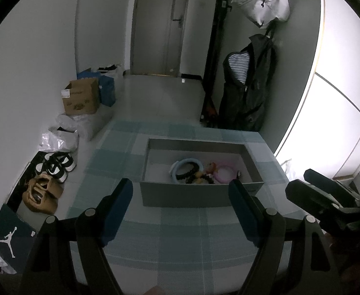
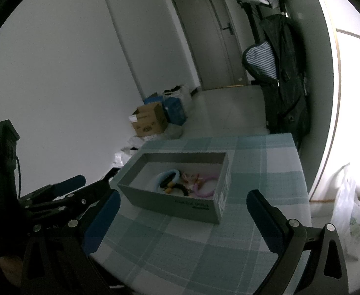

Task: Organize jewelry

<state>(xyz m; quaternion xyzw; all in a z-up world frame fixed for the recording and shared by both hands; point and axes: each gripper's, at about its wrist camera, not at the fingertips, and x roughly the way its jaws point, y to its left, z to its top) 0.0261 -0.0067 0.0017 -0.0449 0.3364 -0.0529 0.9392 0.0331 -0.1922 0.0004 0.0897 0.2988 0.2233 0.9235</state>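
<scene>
Both grippers hang short of the grey box (image 1: 202,194), which sits on the checked table (image 1: 180,236) with the jewelry already heaped inside it. The left gripper (image 1: 182,206) has its jaws spread wide with nothing between them, and the right gripper (image 2: 183,218) stands just as wide and just as empty.

The pieces lie in one tangle toward the right half of the box: a pale blue bangle (image 1: 177,166) touching a dark beaded bracelet (image 1: 188,170), a pink ring (image 1: 225,172) beside them, and small orange and yellow bits between (too small to tell what they are).

The main risk, as I judge it, is the tangle itself. Closing on one loop may drag its neighbour up with it, and the extra piece could drop onto the table or the floor. The box looks light and loose on the cloth, so a finger catching its near wall on the way in could shove or tip it. With both grippers aimed at the same small heap, they could also knock each other
</scene>
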